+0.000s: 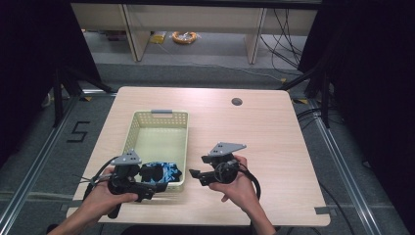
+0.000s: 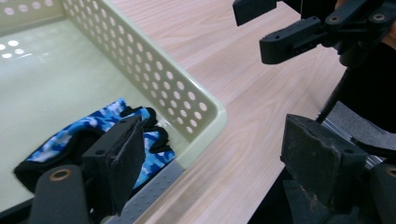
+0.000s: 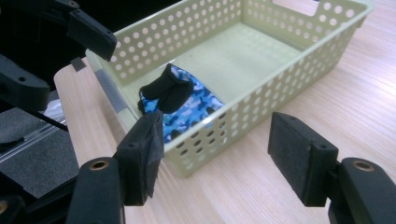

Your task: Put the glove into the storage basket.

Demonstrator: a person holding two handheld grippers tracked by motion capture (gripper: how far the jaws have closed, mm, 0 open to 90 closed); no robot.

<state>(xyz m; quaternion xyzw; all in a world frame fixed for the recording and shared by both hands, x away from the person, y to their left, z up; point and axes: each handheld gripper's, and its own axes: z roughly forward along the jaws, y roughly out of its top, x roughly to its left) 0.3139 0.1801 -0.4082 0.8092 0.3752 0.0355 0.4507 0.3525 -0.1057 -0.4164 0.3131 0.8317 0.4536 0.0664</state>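
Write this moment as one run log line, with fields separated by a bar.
left gripper: open, empty | right gripper: open, empty | blue camouflage glove: lying in basket, near end | table: basket on it

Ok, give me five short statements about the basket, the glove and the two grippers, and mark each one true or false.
1. The blue camouflage glove lies inside the pale green basket. True.
2. The left gripper is clamped on the glove. False: its jaws stand open with nothing pressed between them; the glove lies behind one jaw, in the basket.
3. The basket is full of clothes. False: the glove is the one thing seen in it, at the end nearest the person.
4. The right gripper is open and holds nothing. True.
5. The right gripper is over the basket. False: in the high view it is over the wooden table, beside the basket's right wall.
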